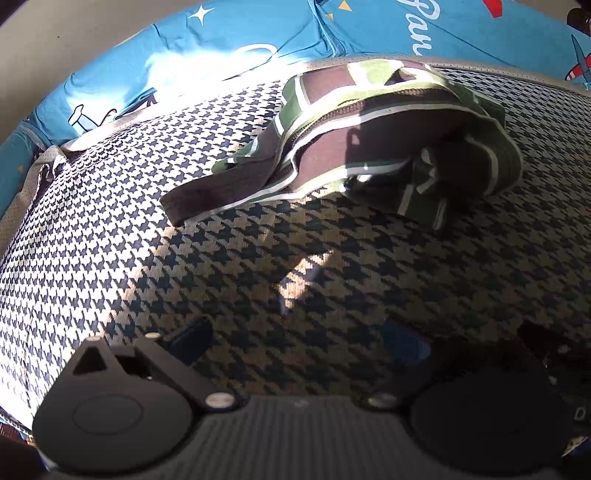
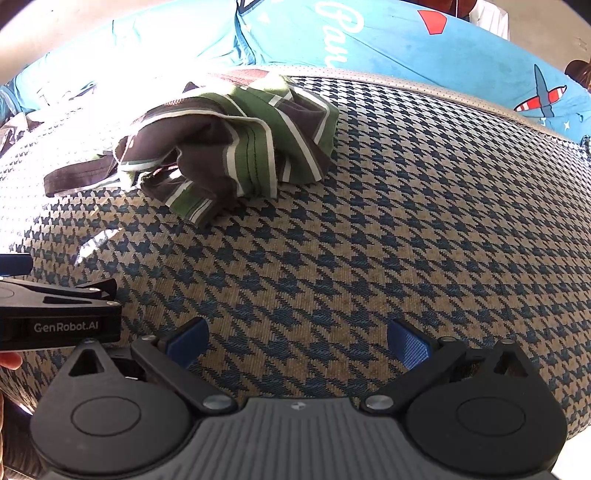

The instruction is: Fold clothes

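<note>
The garment [image 1: 369,140] [image 2: 229,144], brown with green panels and white stripes, lies crumpled in a loose heap on the far part of the houndstooth cover [image 1: 184,258] [image 2: 406,221], with a dark brown band trailing out flat toward the left. Neither of my tools touches it. My right gripper [image 2: 297,343] hovers low over bare houndstooth, well short of the heap, its blue fingertips [image 2: 186,341] spread wide with nothing between them. My left gripper [image 1: 295,339] sits in shadow, its tips likewise spread apart and empty, and its black body shows at the left edge of the right wrist view. Behind the cover lies blue bedding [image 1: 369,26] [image 2: 406,48] printed with aeroplanes and white lettering, partly washed out by sunlight.
</note>
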A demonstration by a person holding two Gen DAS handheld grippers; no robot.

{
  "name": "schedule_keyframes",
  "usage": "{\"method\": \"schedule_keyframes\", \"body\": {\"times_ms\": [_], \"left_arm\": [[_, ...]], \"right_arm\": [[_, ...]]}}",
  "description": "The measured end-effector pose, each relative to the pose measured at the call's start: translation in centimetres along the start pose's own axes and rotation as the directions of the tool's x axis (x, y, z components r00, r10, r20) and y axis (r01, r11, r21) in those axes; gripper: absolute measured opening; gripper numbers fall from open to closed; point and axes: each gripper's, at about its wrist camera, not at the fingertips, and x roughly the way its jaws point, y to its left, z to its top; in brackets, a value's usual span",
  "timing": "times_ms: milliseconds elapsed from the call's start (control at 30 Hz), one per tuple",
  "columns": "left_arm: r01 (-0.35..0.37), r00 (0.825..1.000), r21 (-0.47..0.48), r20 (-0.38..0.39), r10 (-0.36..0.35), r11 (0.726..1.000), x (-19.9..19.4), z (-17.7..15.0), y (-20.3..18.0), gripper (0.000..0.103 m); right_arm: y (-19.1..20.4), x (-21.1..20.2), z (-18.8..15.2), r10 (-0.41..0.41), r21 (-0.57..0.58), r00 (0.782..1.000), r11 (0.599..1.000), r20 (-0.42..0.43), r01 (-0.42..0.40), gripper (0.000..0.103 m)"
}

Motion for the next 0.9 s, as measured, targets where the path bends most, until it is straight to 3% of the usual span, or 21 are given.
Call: {"method": "schedule_keyframes", "body": {"times_ms": [900], "left_arm": [[-0.007, 1.0, -0.007, 0.004, 0.007, 1.0, -0.11, 0.03, 0.16, 0.103]], "right_arm": [[0.05, -0.06, 0.14, 0.012, -0.002, 1.0, 1.0, 0.002, -0.012, 0.103]]}}
